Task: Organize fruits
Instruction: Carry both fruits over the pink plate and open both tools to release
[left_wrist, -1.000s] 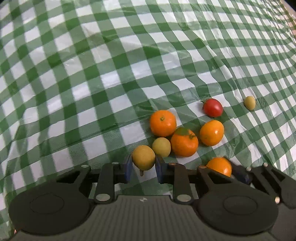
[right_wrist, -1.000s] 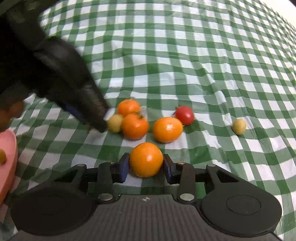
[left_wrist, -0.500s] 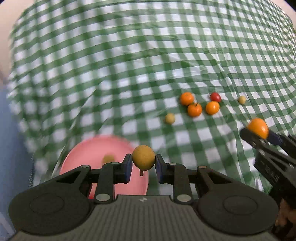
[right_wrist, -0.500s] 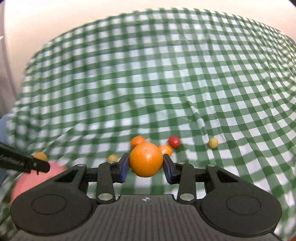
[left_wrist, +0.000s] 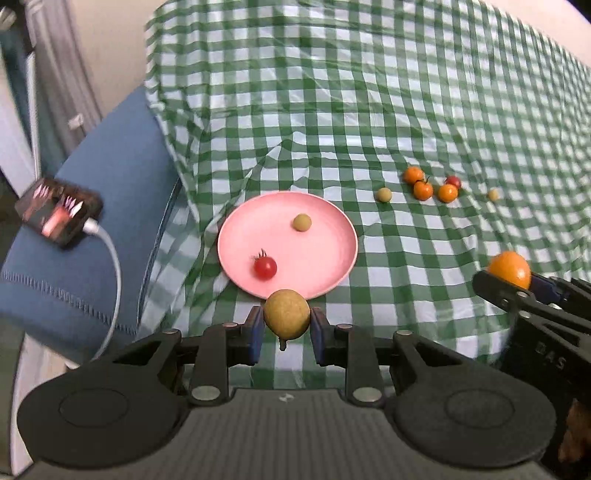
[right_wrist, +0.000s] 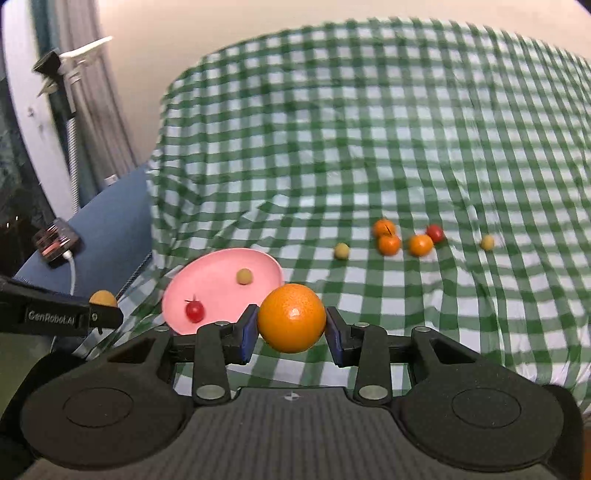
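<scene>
Fingers on the left gripper are clamped on a round yellow-green fruit right over the near rim of the round pink plate; right gripper fingers pinch a big round orange. I'd lower both over bare plate, clear of the small red tomato, and let go gently so nothing rolls onto the green checked cloth.

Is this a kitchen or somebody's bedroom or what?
Probably a room in a home, though I can't say which. A green checked cloth covers a table, small fruits and a pink plate lie on it, and a phone charges on a blue cushion beside it.
</scene>
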